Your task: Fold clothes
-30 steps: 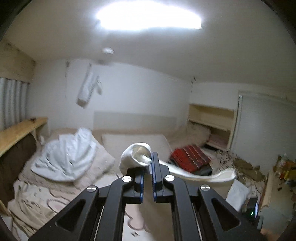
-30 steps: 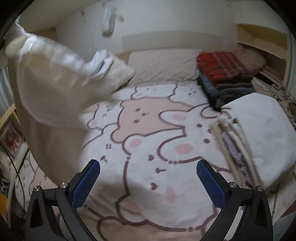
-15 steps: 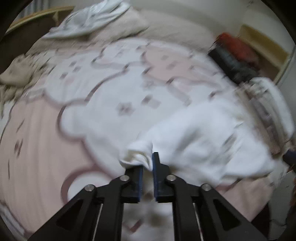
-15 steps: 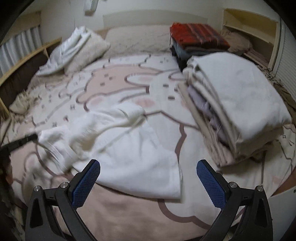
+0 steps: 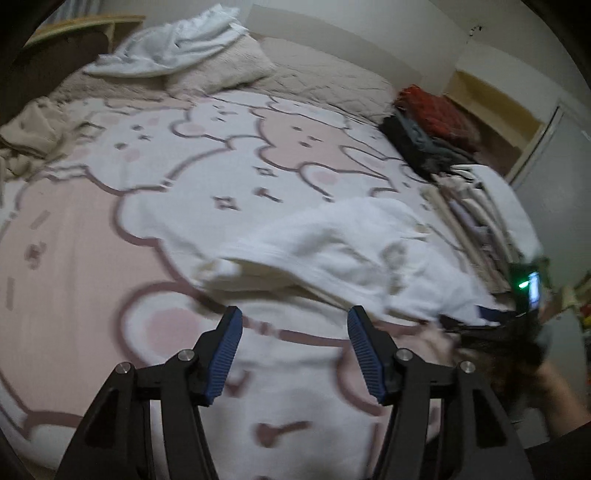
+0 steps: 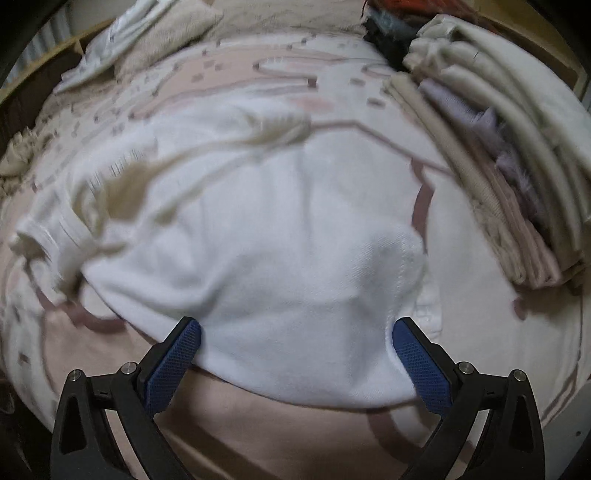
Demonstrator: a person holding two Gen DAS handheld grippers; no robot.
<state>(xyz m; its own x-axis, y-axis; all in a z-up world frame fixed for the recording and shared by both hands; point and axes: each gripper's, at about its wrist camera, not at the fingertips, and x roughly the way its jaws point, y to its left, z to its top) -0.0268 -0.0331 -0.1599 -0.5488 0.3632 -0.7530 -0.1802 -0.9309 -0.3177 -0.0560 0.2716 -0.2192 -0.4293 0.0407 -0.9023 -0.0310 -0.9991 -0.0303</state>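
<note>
A white sweatshirt (image 6: 266, 229) lies crumpled on the pink bear-print blanket (image 5: 92, 229); it also shows in the left wrist view (image 5: 351, 251), to the right of centre. My left gripper (image 5: 293, 347) is open and empty, just short of the garment's near edge. My right gripper (image 6: 295, 354) is open, low over the garment's near edge, with the cloth lying between its fingers. The right gripper's body shows at the right of the left wrist view (image 5: 517, 317).
A stack of folded clothes (image 6: 498, 147) stands at the right of the bed, with a red and dark pile (image 5: 432, 122) behind it. A pillow with crumpled white cloth (image 5: 177, 48) lies at the head. A wooden ledge (image 5: 81, 22) runs along the left.
My left gripper swung the garment down from the air onto the blanket, then opened and let it go. My right gripper stayed open and moved down close over the garment.
</note>
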